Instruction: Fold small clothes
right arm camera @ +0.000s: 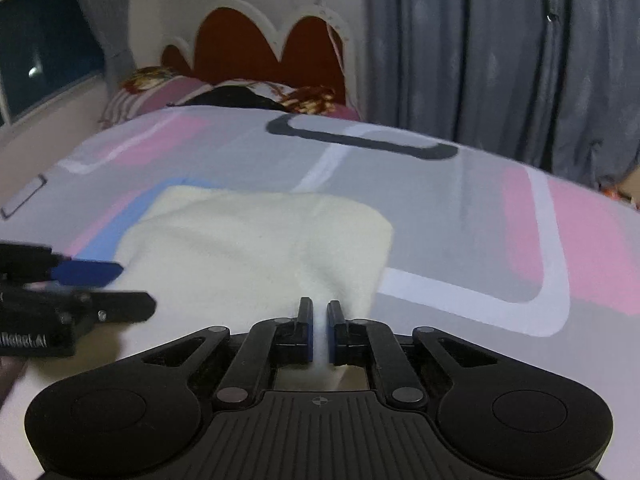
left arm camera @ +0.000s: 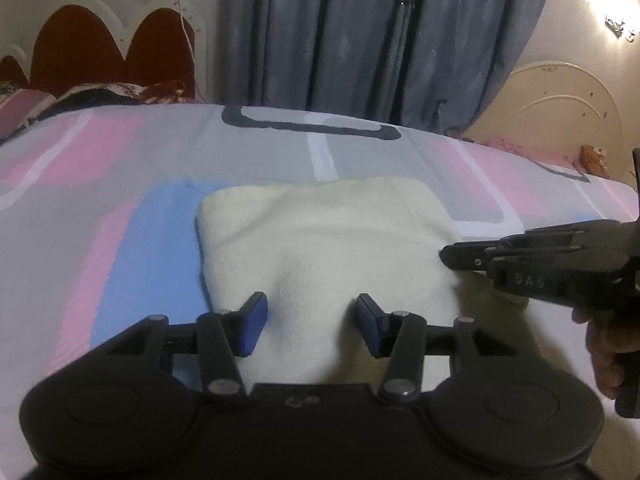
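A cream-white folded cloth (left arm camera: 320, 240) lies on the bed; it also shows in the right wrist view (right arm camera: 248, 240). My left gripper (left arm camera: 312, 326) is open, its blue pads straddling the cloth's near edge without pinching it. My right gripper (right arm camera: 319, 330) is shut on the cloth's near right corner, with white fabric pinched between its pads. The right gripper also shows in the left wrist view (left arm camera: 452, 256) at the cloth's right side. The left gripper shows in the right wrist view (right arm camera: 128, 288) at the cloth's left edge.
The bed sheet (left arm camera: 120, 184) is grey with pink, blue and white shapes. Pillows (right arm camera: 224, 92) and a red and white headboard (right arm camera: 256, 48) stand at the far end. Grey curtains (left arm camera: 380, 40) hang behind. A cream footboard (left arm camera: 560, 108) is at the right.
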A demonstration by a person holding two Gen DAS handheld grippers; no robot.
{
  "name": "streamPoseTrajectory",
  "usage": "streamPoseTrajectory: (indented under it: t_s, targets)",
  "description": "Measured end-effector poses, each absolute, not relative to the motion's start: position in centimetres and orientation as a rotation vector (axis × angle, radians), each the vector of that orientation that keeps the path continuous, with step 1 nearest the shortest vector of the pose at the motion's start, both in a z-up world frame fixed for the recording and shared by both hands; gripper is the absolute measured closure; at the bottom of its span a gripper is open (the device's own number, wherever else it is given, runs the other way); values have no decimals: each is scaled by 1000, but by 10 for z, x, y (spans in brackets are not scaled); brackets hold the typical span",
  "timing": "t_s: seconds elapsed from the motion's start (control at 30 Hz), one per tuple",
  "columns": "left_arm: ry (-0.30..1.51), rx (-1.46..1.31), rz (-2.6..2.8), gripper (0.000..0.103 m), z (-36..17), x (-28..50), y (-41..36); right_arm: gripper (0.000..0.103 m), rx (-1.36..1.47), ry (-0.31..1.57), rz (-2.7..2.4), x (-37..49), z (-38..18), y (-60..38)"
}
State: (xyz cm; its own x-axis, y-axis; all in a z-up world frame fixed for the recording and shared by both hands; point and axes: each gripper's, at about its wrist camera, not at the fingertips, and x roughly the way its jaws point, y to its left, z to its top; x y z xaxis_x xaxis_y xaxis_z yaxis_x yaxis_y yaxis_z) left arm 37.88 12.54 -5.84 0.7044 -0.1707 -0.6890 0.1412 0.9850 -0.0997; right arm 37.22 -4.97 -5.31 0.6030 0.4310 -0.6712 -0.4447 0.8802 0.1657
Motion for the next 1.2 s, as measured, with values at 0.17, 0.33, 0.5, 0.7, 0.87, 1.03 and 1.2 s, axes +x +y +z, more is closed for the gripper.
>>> streamPoseTrajectory:
  t_s: [0.17, 0.33, 0.5, 0.7, 0.87, 1.03, 1.2]
  targets:
    - [709, -51, -173, 59, -43, 324, 125, 97, 24, 724, 562, 338, -25, -68]
    - [778, -50, -147, 59, -66, 297, 120, 97, -58, 787, 631, 295, -40, -59]
    - [799, -25, -116, 61, -62, 278, 114, 97, -56, 838, 570, 282, -53, -62]
    - [840, -70, -57, 59, -61, 247, 122, 97, -72, 830, 604, 234, -36, -67]
    - [880, -100, -32, 57, -74, 251, 125, 97, -108, 873, 551, 228, -55, -59]
    - [874, -80, -22, 61, -64, 242, 120, 97, -134, 869, 526, 226, -54, -54]
    - [815, -53, -31, 48, -33, 202, 112, 97, -41, 836, 515, 194, -19, -73]
